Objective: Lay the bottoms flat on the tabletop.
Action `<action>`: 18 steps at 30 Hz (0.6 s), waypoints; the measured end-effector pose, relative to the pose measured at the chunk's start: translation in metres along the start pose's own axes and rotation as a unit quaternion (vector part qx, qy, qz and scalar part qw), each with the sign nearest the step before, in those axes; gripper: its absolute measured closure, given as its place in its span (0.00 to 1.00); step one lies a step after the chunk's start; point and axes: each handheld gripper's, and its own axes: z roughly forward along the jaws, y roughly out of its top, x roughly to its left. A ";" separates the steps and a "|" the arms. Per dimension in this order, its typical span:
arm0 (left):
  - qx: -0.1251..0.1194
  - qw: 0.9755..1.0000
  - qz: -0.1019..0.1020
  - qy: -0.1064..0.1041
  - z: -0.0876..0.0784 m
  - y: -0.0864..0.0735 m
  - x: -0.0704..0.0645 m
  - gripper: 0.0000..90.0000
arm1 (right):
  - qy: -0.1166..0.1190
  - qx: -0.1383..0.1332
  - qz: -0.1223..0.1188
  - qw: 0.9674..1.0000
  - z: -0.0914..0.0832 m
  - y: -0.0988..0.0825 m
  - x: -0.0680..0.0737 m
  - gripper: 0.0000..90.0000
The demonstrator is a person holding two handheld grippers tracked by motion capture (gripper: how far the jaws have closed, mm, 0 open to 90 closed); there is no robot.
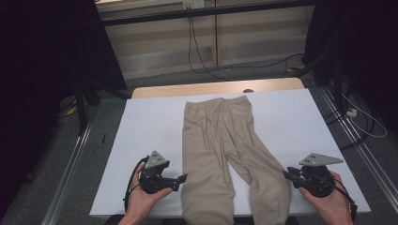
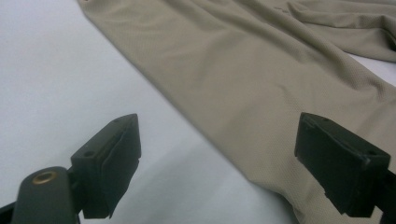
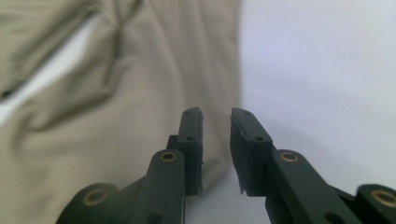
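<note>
A pair of beige trousers (image 1: 220,145) lies flat on the white table cover (image 1: 150,122), waistband at the far end and both legs running toward the near edge. My left gripper (image 1: 184,178) rests just left of the left leg, jaws pointing at it. In the left gripper view the left gripper (image 2: 218,120) stands wide open, with the leg's edge (image 2: 243,70) ahead between the jaws and untouched. My right gripper (image 1: 286,174) sits beside the right leg's outer edge. In the right gripper view the right gripper (image 3: 215,113) shows a narrow gap with nothing in it and beige cloth (image 3: 116,93) just beyond.
A strip of bare wooden tabletop (image 1: 216,88) shows at the far end, with a small dark object (image 1: 248,90) on it. Cables (image 1: 197,51) trail on the floor behind. Dark stands flank the table at left (image 1: 82,108) and right (image 1: 338,84).
</note>
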 end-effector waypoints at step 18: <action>-0.001 1.000 0.000 0.000 -0.002 -0.001 0.001 0.16 | 0.088 0.056 -0.077 0.992 0.052 0.021 0.075 0.73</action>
